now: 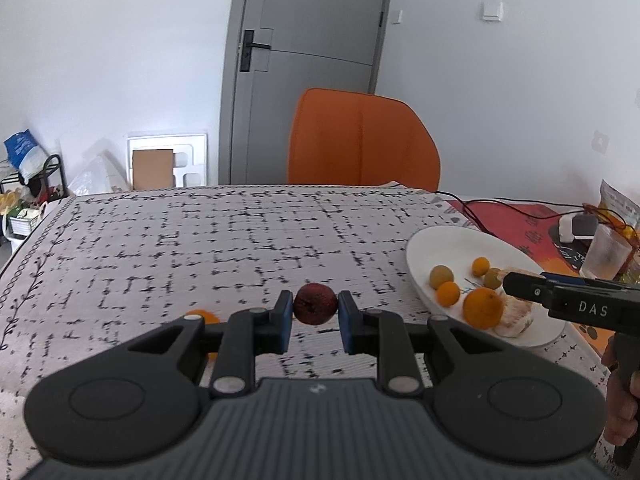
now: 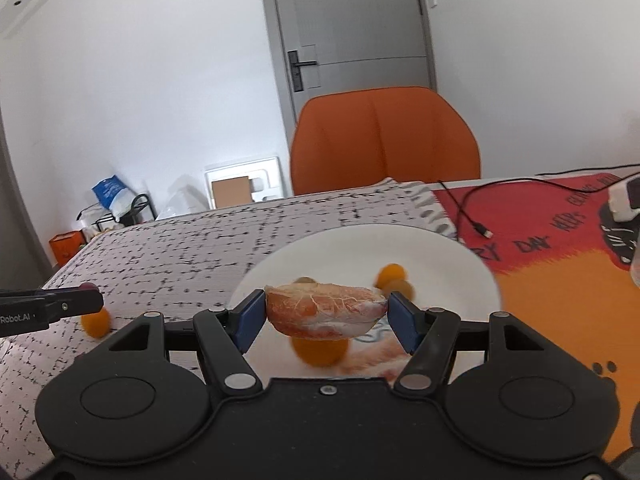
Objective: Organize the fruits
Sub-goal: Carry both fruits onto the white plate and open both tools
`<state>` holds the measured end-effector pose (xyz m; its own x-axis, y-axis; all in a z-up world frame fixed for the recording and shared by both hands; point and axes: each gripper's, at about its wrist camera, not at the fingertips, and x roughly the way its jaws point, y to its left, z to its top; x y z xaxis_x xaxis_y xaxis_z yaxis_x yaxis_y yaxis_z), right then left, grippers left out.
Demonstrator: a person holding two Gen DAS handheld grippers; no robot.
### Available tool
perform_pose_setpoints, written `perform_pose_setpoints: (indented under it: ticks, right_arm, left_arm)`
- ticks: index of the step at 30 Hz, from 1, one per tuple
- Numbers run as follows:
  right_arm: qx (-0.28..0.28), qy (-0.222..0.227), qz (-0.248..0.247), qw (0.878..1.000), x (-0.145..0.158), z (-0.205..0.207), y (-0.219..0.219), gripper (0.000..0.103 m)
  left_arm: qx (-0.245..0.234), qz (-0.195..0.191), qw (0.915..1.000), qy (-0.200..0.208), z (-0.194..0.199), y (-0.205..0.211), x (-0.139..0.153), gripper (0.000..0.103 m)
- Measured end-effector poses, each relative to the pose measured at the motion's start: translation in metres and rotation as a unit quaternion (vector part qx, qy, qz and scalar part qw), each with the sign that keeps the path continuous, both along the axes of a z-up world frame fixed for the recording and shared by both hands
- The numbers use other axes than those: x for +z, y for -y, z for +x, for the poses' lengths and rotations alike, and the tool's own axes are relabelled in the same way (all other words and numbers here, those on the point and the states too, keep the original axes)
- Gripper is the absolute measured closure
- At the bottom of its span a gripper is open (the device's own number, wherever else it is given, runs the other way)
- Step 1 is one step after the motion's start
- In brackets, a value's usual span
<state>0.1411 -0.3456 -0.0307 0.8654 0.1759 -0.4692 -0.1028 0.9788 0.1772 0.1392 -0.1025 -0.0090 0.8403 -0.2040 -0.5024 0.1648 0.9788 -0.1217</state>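
My left gripper (image 1: 315, 308) is shut on a small dark red round fruit (image 1: 315, 303), held above the patterned cloth. My right gripper (image 2: 327, 312) is shut on a peeled citrus segment (image 2: 326, 312) above the white plate (image 2: 440, 248). On the plate (image 1: 440, 244) lie several small orange and green fruits, among them a bigger orange one (image 1: 483, 307) and more peeled segments (image 1: 516, 316). The right gripper's finger (image 1: 528, 286) reaches over the plate from the right. One small orange fruit (image 2: 96, 322) lies on the cloth to the left of the plate, seen half hidden (image 1: 200, 316) in the left wrist view.
An orange chair (image 1: 362, 144) stands behind the table's far edge. A black cable (image 2: 468, 216) runs over the red and orange mat (image 2: 560, 280). A clear cup (image 1: 604, 252) and a white device (image 1: 576, 228) stand at the right. A person's hand (image 1: 622, 400) holds the right gripper.
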Motion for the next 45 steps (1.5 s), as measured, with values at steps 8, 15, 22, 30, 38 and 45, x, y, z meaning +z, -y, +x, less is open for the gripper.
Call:
perform_pose_setpoints:
  ticks: [8, 15, 22, 30, 38, 45]
  right_arm:
    - [-0.014, -0.003, 0.017, 1.0, -0.009, 0.0, 0.026, 0.04]
    - [-0.022, -0.005, 0.029, 0.999, -0.016, 0.004, 0.044, 0.04]
    - [-0.029, -0.006, 0.033, 0.999, -0.019, 0.012, 0.054, 0.04]
    - [-0.028, 0.008, 0.032, 0.999, -0.015, 0.02, 0.057, 0.018]
    - [-0.015, 0.006, 0.033, 0.999, -0.018, 0.003, 0.056, 0.009]
    - [-0.011, -0.003, 0.036, 0.999, -0.023, -0.003, 0.052, 0.009]
  left_arm:
    - [-0.017, 0.019, 0.9997, 0.002, 0.011, 0.026, 0.002, 0.08]
    - [-0.031, 0.03, 0.9991, 0.003, 0.019, 0.048, 0.002, 0.081]
    - [-0.048, 0.038, 0.9981, -0.002, 0.029, 0.068, -0.001, 0.08]
    - [-0.06, 0.041, 0.9973, -0.003, 0.036, 0.083, -0.003, 0.08]
    - [-0.071, 0.042, 0.9965, -0.005, 0.038, 0.091, -0.004, 0.08]
    - [-0.085, 0.039, 0.9956, -0.004, 0.038, 0.102, -0.003, 0.08]
